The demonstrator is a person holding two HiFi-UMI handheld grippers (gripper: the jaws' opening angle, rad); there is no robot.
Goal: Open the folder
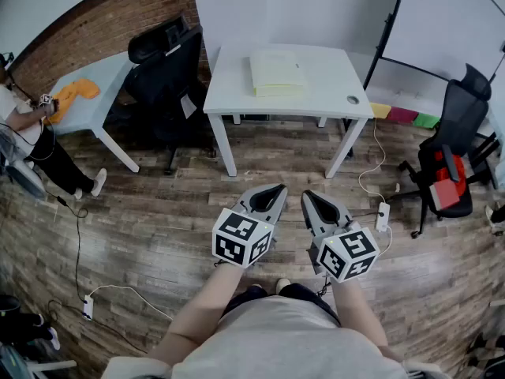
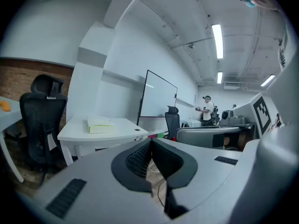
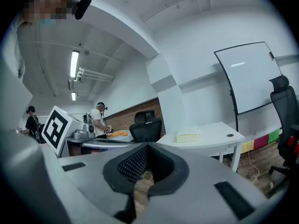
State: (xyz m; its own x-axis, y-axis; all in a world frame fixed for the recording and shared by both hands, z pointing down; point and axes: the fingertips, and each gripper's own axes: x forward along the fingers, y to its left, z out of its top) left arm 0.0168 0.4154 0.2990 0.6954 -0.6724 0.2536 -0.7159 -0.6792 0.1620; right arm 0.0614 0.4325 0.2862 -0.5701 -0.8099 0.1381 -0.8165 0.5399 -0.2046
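Well beyond left tool [image 1: 278,188], folder [image 1: 276,73]

Matt table [image 1: 331,81], paper folder [image 1: 276,73], wood-grain floor [image 1: 158,227].

Two grippers (left gripper [image 1: 276,189], right gripper [image 1: 309,198]), one folder [image 1: 277,73], two counters (white counter [image 1: 331,101], blue counter [image 1: 101,105]), two chairs (black chair [image 1: 170,69], red-and-black chair [image 1: 461,109]), one whiteboard [image 1: 442,22], one orange cloth [image 1: 75,93] and one bystander [image 1: 39,148] are in view.

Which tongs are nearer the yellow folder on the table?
Left, narrowly. Left tongs line up almost straight with the folder; right tongs sit slightly to its right. Both are well short of it.
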